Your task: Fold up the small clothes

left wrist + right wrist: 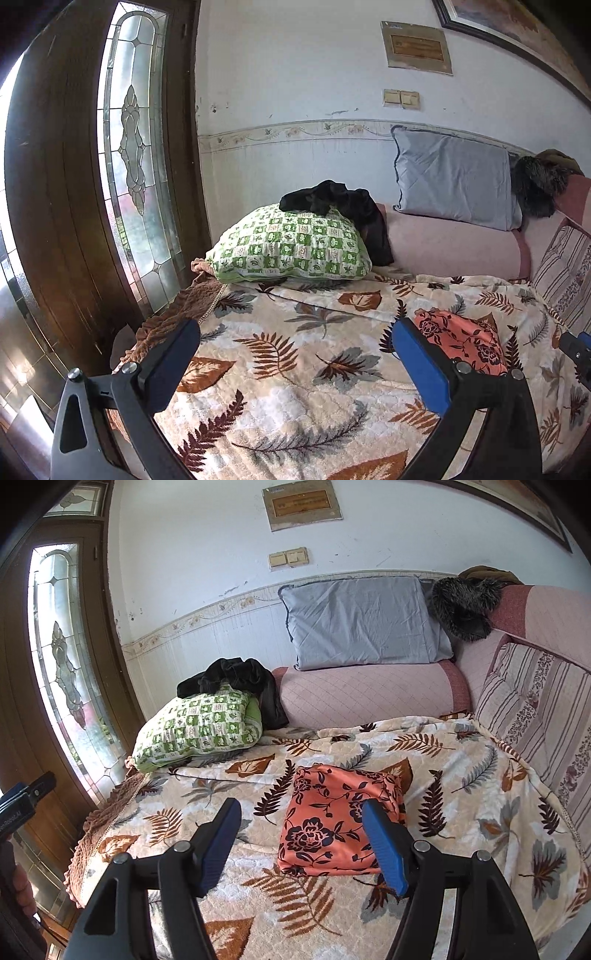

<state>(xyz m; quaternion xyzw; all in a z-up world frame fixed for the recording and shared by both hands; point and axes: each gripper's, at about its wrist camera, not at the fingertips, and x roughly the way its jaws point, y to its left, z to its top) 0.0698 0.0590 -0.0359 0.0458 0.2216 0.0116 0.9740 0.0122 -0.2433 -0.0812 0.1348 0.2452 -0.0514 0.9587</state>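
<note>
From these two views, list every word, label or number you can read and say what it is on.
"enRobot.AI", cut off at the frame edge: on the left gripper body, at the left edge of the right wrist view.
Wall plaque: rows of lettering, too blurred to read.
Small label on the plaque's top edge: too small to read.
Nothing else bears text.

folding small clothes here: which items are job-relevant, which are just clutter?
Job:
- folded orange floral garment
- left gripper, open
- right gripper, open

Lying about:
- black garment on green checked pillow
- grey pillow
- leaf-print blanket
</note>
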